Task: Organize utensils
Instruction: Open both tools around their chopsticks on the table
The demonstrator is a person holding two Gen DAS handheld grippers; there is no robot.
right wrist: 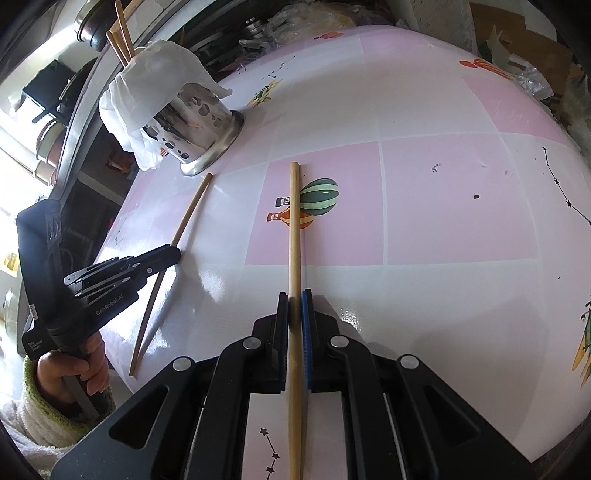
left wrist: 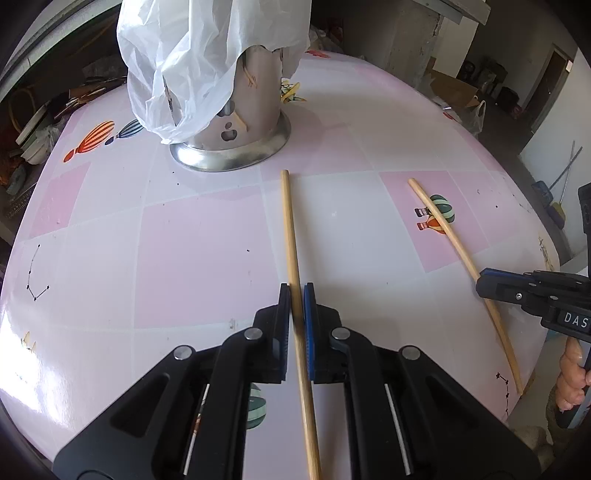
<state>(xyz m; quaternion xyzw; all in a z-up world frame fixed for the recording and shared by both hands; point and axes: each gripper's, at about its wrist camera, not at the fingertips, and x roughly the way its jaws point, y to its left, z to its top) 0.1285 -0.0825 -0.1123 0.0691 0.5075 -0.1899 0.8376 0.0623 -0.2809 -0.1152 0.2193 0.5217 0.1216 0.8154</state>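
Note:
Two wooden chopsticks lie on the pink patterned table. My left gripper (left wrist: 296, 291) is shut on one chopstick (left wrist: 290, 229), whose far end points toward the steel utensil holder (left wrist: 251, 122). My right gripper (right wrist: 294, 299) is shut on the other chopstick (right wrist: 294, 221), which crosses a balloon print. Each wrist view shows the other gripper: the right gripper (left wrist: 484, 284) on its chopstick (left wrist: 439, 218), and the left gripper (right wrist: 173, 254) on its chopstick (right wrist: 188, 218). The holder (right wrist: 195, 118) is perforated, draped with a white plastic bag (right wrist: 147, 92), and several chopsticks (right wrist: 120, 33) stand in it.
The white bag (left wrist: 192, 55) hangs over most of the holder. The table (left wrist: 184, 240) drops off at its front and side edges. Cluttered shelves (left wrist: 40, 122) are beyond the left edge, boxes (left wrist: 454, 88) at the back right. A hand in a fleece sleeve (right wrist: 55, 380) holds the left gripper.

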